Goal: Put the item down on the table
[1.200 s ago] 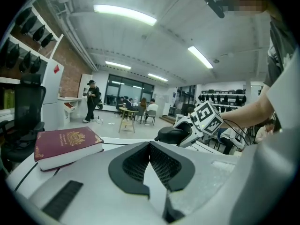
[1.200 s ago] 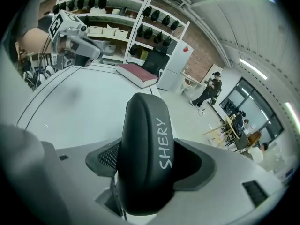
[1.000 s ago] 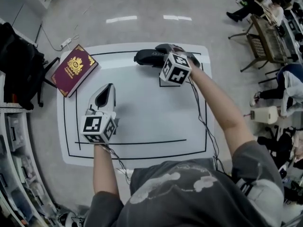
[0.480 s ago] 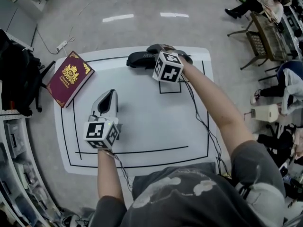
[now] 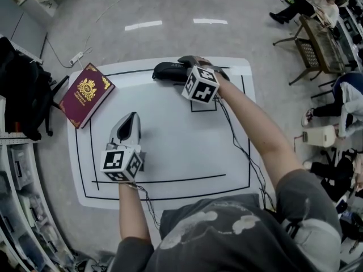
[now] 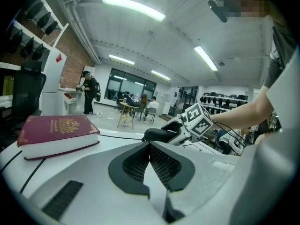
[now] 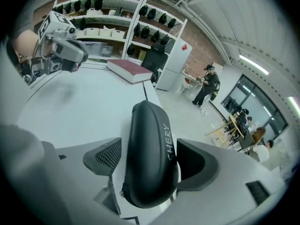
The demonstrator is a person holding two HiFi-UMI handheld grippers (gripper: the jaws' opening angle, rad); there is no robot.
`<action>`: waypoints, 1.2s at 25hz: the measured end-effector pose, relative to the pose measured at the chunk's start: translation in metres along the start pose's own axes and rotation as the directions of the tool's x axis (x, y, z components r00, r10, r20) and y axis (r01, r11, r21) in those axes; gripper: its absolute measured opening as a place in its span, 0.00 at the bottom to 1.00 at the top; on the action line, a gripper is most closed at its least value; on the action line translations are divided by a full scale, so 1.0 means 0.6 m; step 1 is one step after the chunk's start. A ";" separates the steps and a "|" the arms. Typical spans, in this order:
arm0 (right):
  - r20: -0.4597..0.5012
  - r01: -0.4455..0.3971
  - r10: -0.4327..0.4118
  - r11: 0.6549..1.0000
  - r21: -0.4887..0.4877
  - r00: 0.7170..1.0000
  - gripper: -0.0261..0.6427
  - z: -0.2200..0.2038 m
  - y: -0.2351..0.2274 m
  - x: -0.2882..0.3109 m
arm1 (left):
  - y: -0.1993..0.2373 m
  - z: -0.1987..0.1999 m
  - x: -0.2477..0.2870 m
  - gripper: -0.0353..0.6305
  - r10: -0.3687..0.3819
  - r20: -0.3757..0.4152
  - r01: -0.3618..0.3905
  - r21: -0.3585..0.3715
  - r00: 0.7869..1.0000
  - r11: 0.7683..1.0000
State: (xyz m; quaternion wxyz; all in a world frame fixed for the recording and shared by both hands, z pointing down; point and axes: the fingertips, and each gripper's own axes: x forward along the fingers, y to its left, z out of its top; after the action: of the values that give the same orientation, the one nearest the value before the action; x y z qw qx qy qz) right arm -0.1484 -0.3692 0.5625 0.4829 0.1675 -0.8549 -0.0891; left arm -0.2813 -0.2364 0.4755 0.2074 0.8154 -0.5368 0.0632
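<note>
Now our right arm reaches almost straight across the bench (image 5: 170,146), forearm bare, a cable trailing beside it. It holds the right hand-held gripper (image 5: 189,67) at the far border line. Its jaws are opening, and the black case (image 7: 147,125) lies lengthwise between them, resting on the white surface. The pads sit close on either side, and we cannot see them pressing it. Our left arm is bent and kept nearer to us. The left hand-held gripper (image 5: 131,119) points away from us over the left half of the bench, its jaws meeting at the tips with nothing between them.

Room is tight at the case: it lies along the far black line, near the bench's far edge, with floor beyond. Toward us, open white surface stretches between the two hand-held grippers, which are well apart. A small drawn square (image 5: 203,103) sits just beside the right one's marker cube.

Off to the left, a maroon book (image 5: 86,94) lies at the far left corner, partly overhanging the edge and well apart from the case. Seated people (image 5: 346,103) are beyond the bench on the right.
</note>
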 end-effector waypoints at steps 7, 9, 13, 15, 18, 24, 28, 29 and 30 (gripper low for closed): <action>0.109 0.050 -0.054 0.998 0.042 0.993 0.47 0.017 0.012 -0.093 | -0.034 -0.003 -0.043 0.06 0.019 0.006 -0.019 -0.003 1.000 1.000; 0.148 0.066 -0.075 0.996 0.065 0.986 0.39 0.020 0.017 -0.122 | -0.046 0.000 -0.055 0.06 0.037 0.014 -0.037 0.006 0.999 0.999; 0.223 0.111 -0.127 0.990 0.082 0.967 0.20 0.020 0.031 -0.170 | -0.079 0.008 -0.081 0.06 0.091 0.043 -0.092 0.019 0.995 0.996; 0.250 0.139 -0.156 0.987 0.086 0.956 0.04 0.015 0.039 -0.193 | -0.107 0.011 -0.097 0.06 0.110 0.061 -0.111 0.024 0.992 0.994; 0.268 0.110 -0.130 0.990 0.085 0.955 0.04 0.001 0.072 -0.224 | -0.150 0.010 -0.124 0.06 0.135 0.079 -0.137 0.026 0.988 0.990; 0.352 -0.027 -0.037 0.984 0.178 0.935 0.04 -0.025 0.133 -0.286 | -0.237 0.005 -0.169 0.06 0.180 0.125 -0.185 0.029 0.976 0.982; 0.382 -0.040 -0.043 0.978 0.205 0.923 0.04 -0.050 0.158 -0.329 | -0.287 -0.007 -0.194 0.06 0.218 0.141 -0.221 0.006 0.966 0.975; 0.390 -0.042 -0.044 0.977 0.211 0.920 0.04 -0.057 0.165 -0.340 | -0.299 -0.010 -0.199 0.06 0.227 0.146 -0.230 0.003 0.963 0.973; 0.398 -0.046 -0.045 0.976 0.215 0.916 0.04 -0.064 0.172 -0.351 | -0.313 -0.013 -0.205 0.06 0.235 0.151 -0.238 0.001 0.960 0.971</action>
State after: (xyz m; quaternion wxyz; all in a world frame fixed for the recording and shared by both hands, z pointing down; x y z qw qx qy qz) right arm -0.0358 -0.1943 0.4470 0.2760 0.1978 -0.9402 -0.0262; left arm -0.1621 -0.0653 0.3917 0.1495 0.7497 -0.6440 0.0310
